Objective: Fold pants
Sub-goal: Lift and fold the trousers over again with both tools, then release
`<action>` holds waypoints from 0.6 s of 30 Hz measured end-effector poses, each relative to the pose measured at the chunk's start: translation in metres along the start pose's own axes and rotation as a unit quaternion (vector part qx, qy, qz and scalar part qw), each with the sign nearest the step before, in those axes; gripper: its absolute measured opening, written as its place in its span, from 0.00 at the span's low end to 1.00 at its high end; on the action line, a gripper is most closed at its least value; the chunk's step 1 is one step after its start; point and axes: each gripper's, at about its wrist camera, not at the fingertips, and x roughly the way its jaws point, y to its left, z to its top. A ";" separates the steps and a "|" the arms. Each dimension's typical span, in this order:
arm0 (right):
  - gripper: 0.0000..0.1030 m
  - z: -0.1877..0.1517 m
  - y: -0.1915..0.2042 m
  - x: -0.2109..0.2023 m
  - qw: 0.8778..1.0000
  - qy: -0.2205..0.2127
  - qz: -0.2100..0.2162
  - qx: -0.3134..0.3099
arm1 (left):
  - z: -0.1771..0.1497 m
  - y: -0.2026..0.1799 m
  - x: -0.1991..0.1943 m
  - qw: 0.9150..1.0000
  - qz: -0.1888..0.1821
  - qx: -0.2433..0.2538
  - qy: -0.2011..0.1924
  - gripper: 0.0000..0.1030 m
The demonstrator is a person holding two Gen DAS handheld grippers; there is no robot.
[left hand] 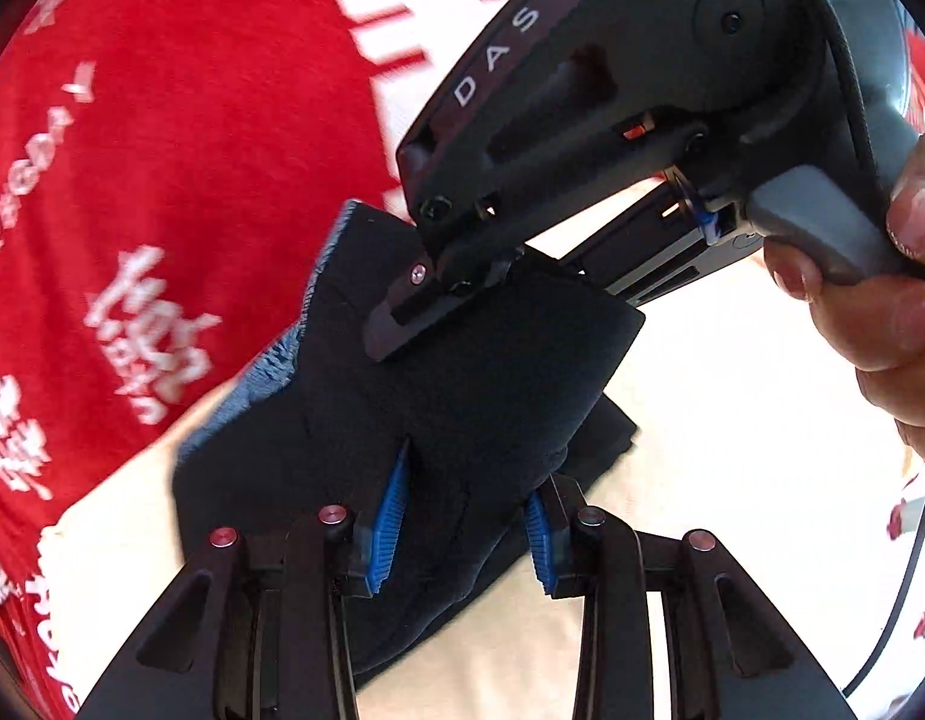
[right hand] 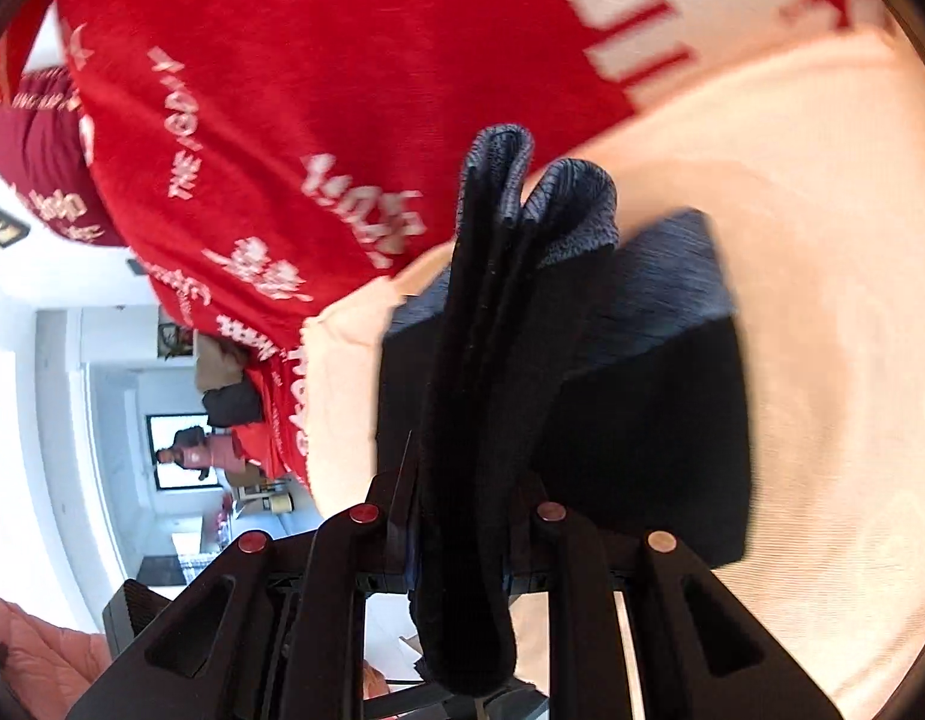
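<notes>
Two handheld grippers clamp a folded bundle of dark pants above a cream-covered surface.

At left, a red cloth (left hand: pixel 180 138) printed with white lettering lies beside the cream cover (left hand: pixel 732 420). The left gripper (left hand: pixel 462 516) pinches the dark pants (left hand: pixel 462 396) between its blue-padded fingers (left hand: pixel 390 516); the pants' heathered blue-grey edge shows along the left. Further right, the right gripper (left hand: pixel 402 312), held in a hand (left hand: pixel 882 300), bites the upper edge of the same bundle; its own view shows thick folded layers pressed between its jaws.
</notes>
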 end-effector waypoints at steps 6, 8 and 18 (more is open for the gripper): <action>0.21 -0.006 -0.035 0.014 1.000 -0.004 0.003 0.014 | -0.010 -0.025 0.032 0.999 0.020 0.027 0.037 0.43; 0.23 -0.008 -0.037 0.017 1.000 -0.001 -0.010 0.010 | -0.012 -0.022 0.036 0.999 0.007 0.019 0.051 0.65; 0.23 -0.009 -0.018 0.012 0.996 0.007 -0.081 -0.037 | -0.015 0.004 0.017 0.996 0.018 -0.025 0.082 0.69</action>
